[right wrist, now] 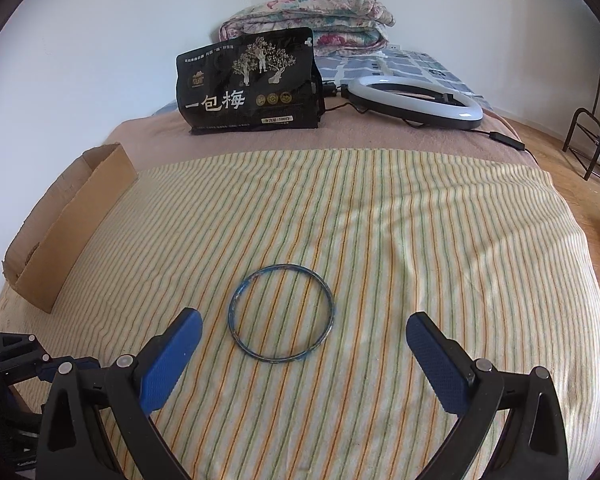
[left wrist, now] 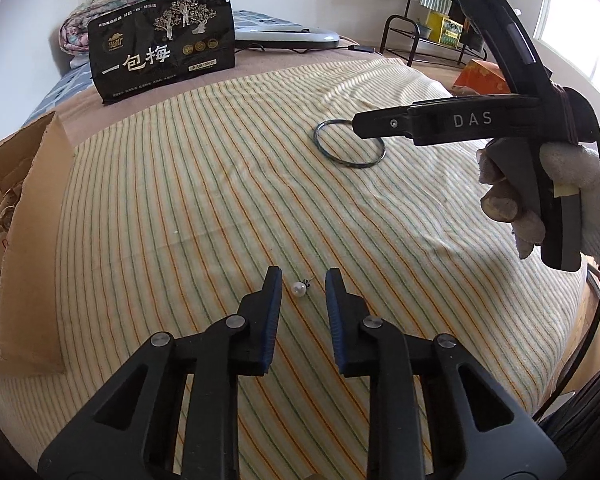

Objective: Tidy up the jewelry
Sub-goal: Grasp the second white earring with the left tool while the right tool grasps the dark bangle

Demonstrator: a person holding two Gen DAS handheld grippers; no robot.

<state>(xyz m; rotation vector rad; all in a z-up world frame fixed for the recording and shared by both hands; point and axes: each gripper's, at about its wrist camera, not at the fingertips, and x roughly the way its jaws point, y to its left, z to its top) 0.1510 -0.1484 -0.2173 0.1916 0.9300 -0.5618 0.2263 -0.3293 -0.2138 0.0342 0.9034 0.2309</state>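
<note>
Left gripper (left wrist: 303,276) points down at the striped cloth (left wrist: 204,184), fingers apart with a narrow gap, blue pads (left wrist: 274,316) facing each other; a pearl stud earring (left wrist: 299,289) lies on the cloth in that gap near the tips, closer to the left pad, not touched by either. In the left wrist view the right gripper (left wrist: 358,125) comes in from 3 o'clock, held by a hand in a white glove (left wrist: 540,196), its tip over the near edge of a thin blue bangle (left wrist: 349,143) at about 1 o'clock from the earring, well apart from it; whether it touches the bangle cannot be told here. Right wrist view: right gripper (right wrist: 304,330) has its fingers spread wide, pads (right wrist: 172,364) clear of the bangle (right wrist: 281,313), which lies flat on the cloth between and just ahead of the tips, nothing clamped. Cardboard box (left wrist: 24,216) sits at the cloth's edge at 9 o'clock, beaded strands visible inside it in the left view. Black snack bag (right wrist: 249,84) with white Chinese characters stands upright at 12 o'clock on the tan blanket (right wrist: 380,136); a ring light (right wrist: 416,100) lies flat at 1 o'clock with its cable trailing right. Folded floral quilt (right wrist: 308,20) behind the bag against the wall. Metal rack (left wrist: 428,36) at 2 o'clock on the floor.
</note>
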